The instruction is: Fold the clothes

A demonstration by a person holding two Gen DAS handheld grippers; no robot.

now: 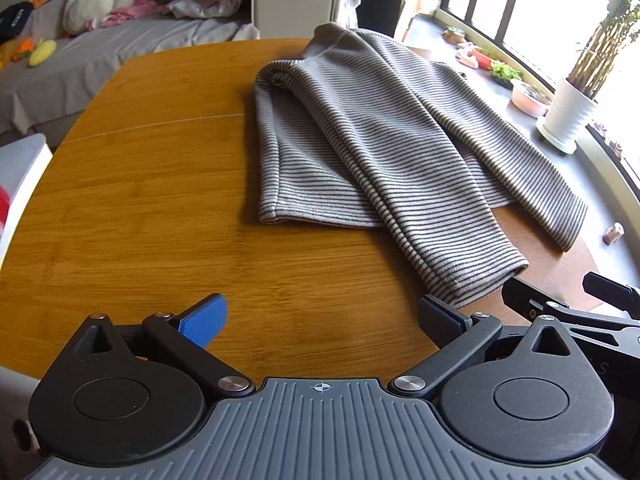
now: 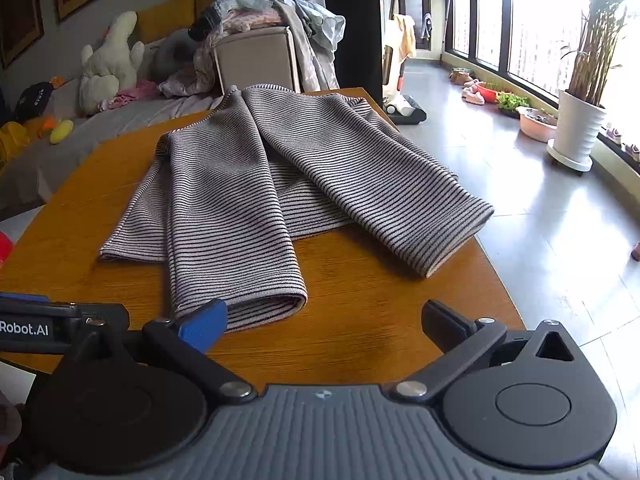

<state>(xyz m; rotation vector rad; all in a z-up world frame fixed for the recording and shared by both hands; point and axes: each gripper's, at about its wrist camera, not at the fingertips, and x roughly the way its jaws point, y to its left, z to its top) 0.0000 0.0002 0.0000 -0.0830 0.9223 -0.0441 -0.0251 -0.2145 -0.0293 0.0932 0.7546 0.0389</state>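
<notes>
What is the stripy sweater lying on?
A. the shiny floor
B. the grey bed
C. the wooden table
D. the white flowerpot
C: the striped sweater is spread flat on the wooden table, with both sleeves folded in over its body and their cuffs pointing toward the two open grippers, left gripper and right gripper.

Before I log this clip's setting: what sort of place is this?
Most likely a home living room. A striped sweater lies on a wooden table, a sofa behind it holds a plush toy, and a potted plant stands by big windows.
</notes>
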